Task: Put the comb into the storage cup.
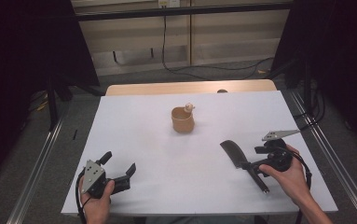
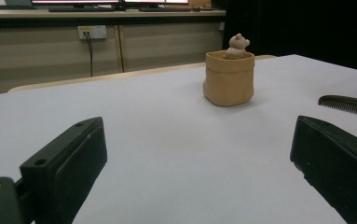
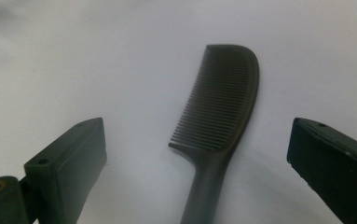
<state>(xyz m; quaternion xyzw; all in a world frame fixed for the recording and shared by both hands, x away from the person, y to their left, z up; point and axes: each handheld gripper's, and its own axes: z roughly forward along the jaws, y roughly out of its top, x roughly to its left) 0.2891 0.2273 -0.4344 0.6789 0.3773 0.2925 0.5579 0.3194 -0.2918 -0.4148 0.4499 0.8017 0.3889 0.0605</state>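
Right gripper (image 3: pixel 197 172), jaws spread wide, straddles the flat black plastic comb's (image 3: pixel 223 105) handle, probably to grasp it; left gripper (image 1: pixel 119 170) released

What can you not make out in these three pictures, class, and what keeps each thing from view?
- Comb: handle end cut off by the bottom edge, right gripper view.
- Pot: inside hidden by its own wall, left gripper view.
- Small figure in the pot: too small, high view.
- Right gripper: jaws masked by hand and comb, high view.
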